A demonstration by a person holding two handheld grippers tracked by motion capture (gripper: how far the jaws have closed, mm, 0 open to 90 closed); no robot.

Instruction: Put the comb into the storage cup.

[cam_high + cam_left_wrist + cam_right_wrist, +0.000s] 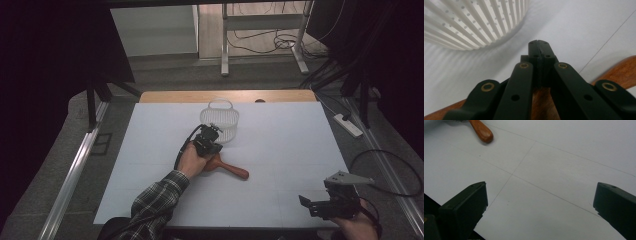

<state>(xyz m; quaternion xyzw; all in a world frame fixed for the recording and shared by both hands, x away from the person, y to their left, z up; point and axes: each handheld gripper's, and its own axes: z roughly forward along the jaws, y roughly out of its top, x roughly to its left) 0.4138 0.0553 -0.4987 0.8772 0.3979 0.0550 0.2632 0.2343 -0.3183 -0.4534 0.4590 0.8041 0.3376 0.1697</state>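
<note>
**High view: left gripper closed over wooden tool beside white basket, right gripper idle and open**

High view showed a white table sheet covering most of a tabletop, with a strip of bare wood edge at the far side. Thin pencil-like lines crossed the sheet. Dim room, dark drapes both sides, grey floor. Metal desk legs and loose cables stood on the floor beyond the table, and a white power strip lay on the floor to the right. An aluminium rail ran along the left.

Left gripper sat mid-table, held by a hand with a plaid sleeve. Its jaws were fully closed, tips pressed together with nothing between them in the left gripper view. They hung over the wooden tool, which lay flat on the sheet just under and beside the hand, handle pointing right toward the near side. Wood showed under the jaw links in the left gripper view; contact could not be told.

White slatted basket stood upright just beyond the left gripper, near the far edge; its ribbed wall was close in the left gripper view.

Right gripper rested at the near right corner, well apart from the tool. Jaws wide open and empty in the right gripper view, over bare sheet; tool handle end seen far off.
</note>
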